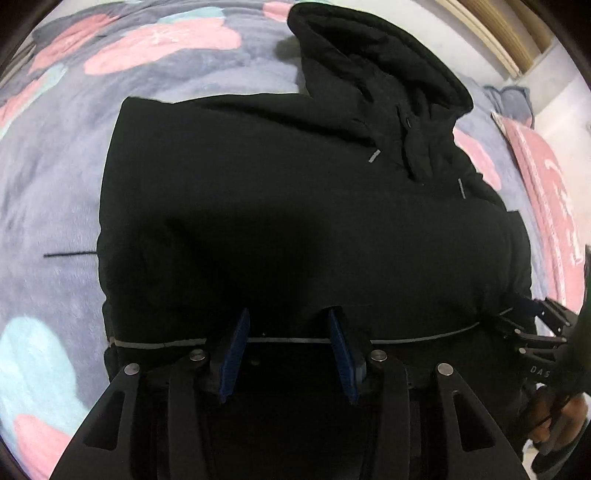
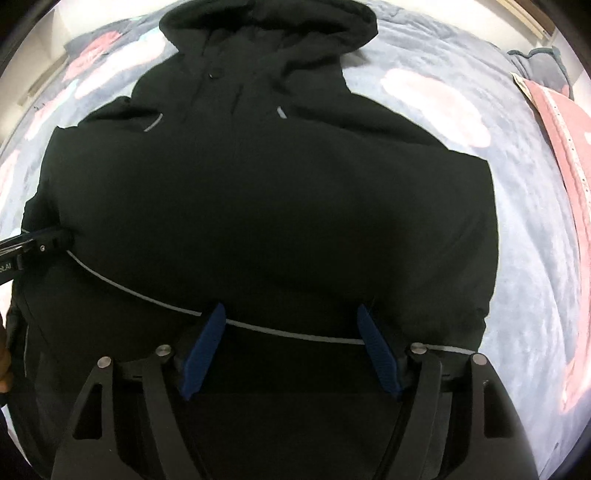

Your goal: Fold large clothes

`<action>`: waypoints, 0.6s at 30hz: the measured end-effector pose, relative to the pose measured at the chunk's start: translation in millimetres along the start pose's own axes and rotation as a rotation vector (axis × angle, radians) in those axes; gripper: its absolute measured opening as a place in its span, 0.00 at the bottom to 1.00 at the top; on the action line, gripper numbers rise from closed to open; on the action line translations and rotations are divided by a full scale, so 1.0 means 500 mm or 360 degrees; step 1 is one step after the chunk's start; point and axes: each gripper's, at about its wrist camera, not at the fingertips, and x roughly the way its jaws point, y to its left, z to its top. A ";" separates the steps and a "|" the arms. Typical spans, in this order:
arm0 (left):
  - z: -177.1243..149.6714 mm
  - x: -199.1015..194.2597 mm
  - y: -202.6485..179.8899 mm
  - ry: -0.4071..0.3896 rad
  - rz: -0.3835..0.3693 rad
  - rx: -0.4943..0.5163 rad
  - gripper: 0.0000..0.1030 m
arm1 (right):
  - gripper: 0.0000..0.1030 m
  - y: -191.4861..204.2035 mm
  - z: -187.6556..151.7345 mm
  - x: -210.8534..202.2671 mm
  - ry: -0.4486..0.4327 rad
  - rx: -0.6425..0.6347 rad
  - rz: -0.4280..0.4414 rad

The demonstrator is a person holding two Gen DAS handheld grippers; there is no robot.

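- One black hooded jacket (image 1: 280,206) is seen spread flat on a grey blanket (image 1: 55,192) patterned with pink and pale blue patches; the jacket fills the middle of both wrist views.
- The hood (image 2: 269,33) is laid at 12 o'clock in the right wrist view, and toward 1 o'clock in the left wrist view.
- A thin grey piping line (image 2: 288,334) is run across the jacket near its lower end, passing between the blue pads of each gripper.
- Two short grey marks are counted on the chest, one on either side of the front closure.
- The left gripper (image 1: 288,343) is held with its jaws apart over the piping at 6 o'clock; fabric lies between the pads, but nothing is clamped.
- The right gripper (image 2: 291,343) is likewise spread wide over the piping at 6 o'clock, with no cloth pinched.
- In the left wrist view, the jacket's side edge is seen at 9 o'clock, with bare blanket beyond it out to the frame edge.
- In the right wrist view, the other side edge is at 3 o'clock, with open blanket beyond it.
- One pink pillow (image 2: 565,147) is lying at 3 o'clock, well apart from the jacket.
- One dark thin cord (image 1: 70,254) is stretched on the blanket at 9 o'clock, reaching the jacket's side edge.
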 end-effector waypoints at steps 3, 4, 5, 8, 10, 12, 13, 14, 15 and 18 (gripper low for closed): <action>0.020 -0.021 -0.018 0.0007 0.0044 0.0064 0.44 | 0.73 -0.002 0.013 -0.007 0.0044 -0.0003 0.0005; 0.019 -0.042 -0.025 -0.0031 0.0028 0.0084 0.44 | 0.73 -0.003 0.022 -0.017 0.0039 -0.0004 0.0006; 0.019 -0.062 -0.027 -0.0071 0.0000 0.0095 0.44 | 0.73 -0.003 0.027 -0.031 0.0017 -0.0011 0.0009; 0.019 -0.110 -0.025 -0.0172 -0.0030 0.0090 0.50 | 0.73 0.006 0.045 -0.077 -0.0117 -0.0051 0.0041; 0.028 -0.111 -0.024 -0.0195 0.0006 0.0060 0.54 | 0.73 0.016 0.069 -0.092 -0.0179 -0.0057 0.0041; 0.035 -0.090 -0.009 -0.0181 0.0049 0.0023 0.54 | 0.73 0.017 0.096 -0.082 -0.0197 -0.0027 0.0033; 0.033 -0.076 -0.003 -0.0149 0.0077 0.0008 0.54 | 0.73 0.014 0.115 -0.067 -0.0182 -0.0016 0.0021; 0.030 -0.059 0.006 -0.0109 0.0094 -0.0006 0.54 | 0.73 0.013 0.128 -0.047 -0.0161 -0.0005 0.0003; 0.032 -0.040 0.015 -0.0084 0.0098 -0.0013 0.54 | 0.73 0.010 0.132 -0.024 -0.0133 0.0012 -0.0013; 0.022 -0.003 0.006 -0.0057 0.0197 0.0106 0.55 | 0.73 -0.004 0.134 0.046 -0.0020 0.0068 0.0006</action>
